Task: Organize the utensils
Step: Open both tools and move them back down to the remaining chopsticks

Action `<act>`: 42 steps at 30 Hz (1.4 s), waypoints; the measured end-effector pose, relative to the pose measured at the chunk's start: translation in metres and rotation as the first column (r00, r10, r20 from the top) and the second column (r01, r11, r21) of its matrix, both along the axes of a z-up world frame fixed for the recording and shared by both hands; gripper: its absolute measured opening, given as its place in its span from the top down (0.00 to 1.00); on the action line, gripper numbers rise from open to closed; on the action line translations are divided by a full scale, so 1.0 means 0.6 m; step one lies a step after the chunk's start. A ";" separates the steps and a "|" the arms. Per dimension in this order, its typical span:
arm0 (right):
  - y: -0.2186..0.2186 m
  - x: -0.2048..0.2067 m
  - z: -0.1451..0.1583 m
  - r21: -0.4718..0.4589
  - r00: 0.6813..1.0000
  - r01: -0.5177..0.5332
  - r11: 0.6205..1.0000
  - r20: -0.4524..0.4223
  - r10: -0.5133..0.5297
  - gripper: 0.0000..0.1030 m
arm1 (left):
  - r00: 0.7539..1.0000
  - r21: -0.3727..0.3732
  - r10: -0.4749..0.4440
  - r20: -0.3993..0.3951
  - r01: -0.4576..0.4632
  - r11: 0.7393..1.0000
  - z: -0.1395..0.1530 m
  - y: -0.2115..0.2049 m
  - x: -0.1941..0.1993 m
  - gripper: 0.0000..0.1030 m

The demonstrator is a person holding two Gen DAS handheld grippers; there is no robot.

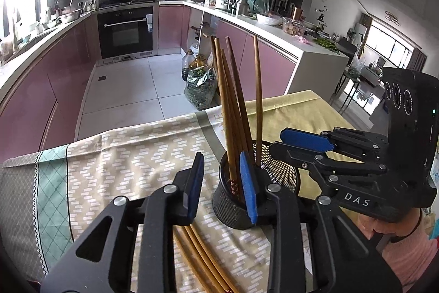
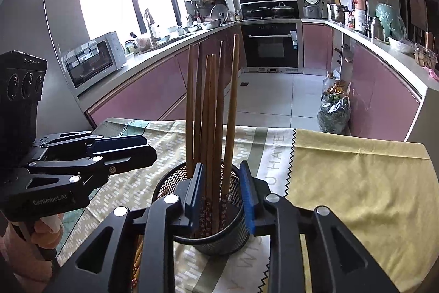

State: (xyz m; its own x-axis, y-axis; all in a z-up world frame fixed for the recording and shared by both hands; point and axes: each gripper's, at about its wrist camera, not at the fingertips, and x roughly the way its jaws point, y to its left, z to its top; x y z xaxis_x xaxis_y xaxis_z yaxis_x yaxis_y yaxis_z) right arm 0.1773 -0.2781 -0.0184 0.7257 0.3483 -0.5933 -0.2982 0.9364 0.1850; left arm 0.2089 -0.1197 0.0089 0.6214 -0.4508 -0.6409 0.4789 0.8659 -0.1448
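Note:
A black mesh cup (image 1: 279,172) stands on the cloth-covered table and holds several brown chopsticks (image 1: 233,100) upright. My left gripper (image 1: 223,188) is open and empty just left of the cup, its right pad in front of the cup wall. Loose chopsticks (image 1: 200,254) lie on the cloth under it. My right gripper (image 2: 221,195) is open, its jaws standing either side of the standing chopsticks (image 2: 211,111) above the cup (image 2: 219,240), touching none that I can see. The right gripper also shows in the left wrist view (image 1: 299,143).
A patterned tea towel (image 1: 123,164) and a yellow cloth (image 2: 356,183) cover the table. Its far edge drops to the tiled kitchen floor. Pink cabinets, an oven and a bag of greens (image 2: 333,111) stand beyond. The left gripper shows at the left of the right wrist view (image 2: 129,150).

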 end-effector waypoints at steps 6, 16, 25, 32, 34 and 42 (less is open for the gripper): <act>0.015 -0.049 0.016 0.020 0.997 -0.073 0.997 0.042 0.072 0.71 | 0.998 -0.013 0.052 0.035 -0.052 0.999 0.001 0.047 -0.039 0.69; 0.052 -0.100 -0.024 0.049 0.983 -0.183 0.982 -0.021 0.184 0.67 | 0.995 0.039 0.100 -0.013 -0.100 0.994 -0.066 0.107 -0.105 0.66; 0.103 -0.108 -0.105 0.027 0.966 -0.206 0.978 -0.154 0.208 0.67 | 0.989 0.072 0.099 -0.111 -0.091 0.993 -0.146 0.124 -0.137 0.64; 0.132 -0.111 -0.139 0.009 0.958 -0.203 0.979 -0.208 0.200 0.67 | 0.983 0.091 0.097 -0.155 -0.083 0.992 -0.181 0.122 -0.151 0.64; 0.138 -0.113 -0.143 -0.004 0.958 -0.200 0.980 -0.212 0.195 0.67 | 0.982 0.092 0.098 -0.161 -0.084 0.992 -0.184 0.121 -0.153 0.64; 0.147 -0.114 -0.142 -0.039 0.961 -0.189 0.981 -0.213 0.177 0.67 | 0.978 0.087 0.104 -0.180 -0.090 0.992 -0.192 0.125 -0.155 0.64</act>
State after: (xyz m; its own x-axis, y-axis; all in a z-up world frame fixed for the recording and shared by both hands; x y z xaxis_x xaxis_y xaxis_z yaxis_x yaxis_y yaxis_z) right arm 0.1092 -0.1897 -0.1035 0.5115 0.4235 -0.7477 -0.4261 0.8806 0.2073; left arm 0.1157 -0.0448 -0.1064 0.5282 -0.3383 -0.7788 0.3633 0.9191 -0.1528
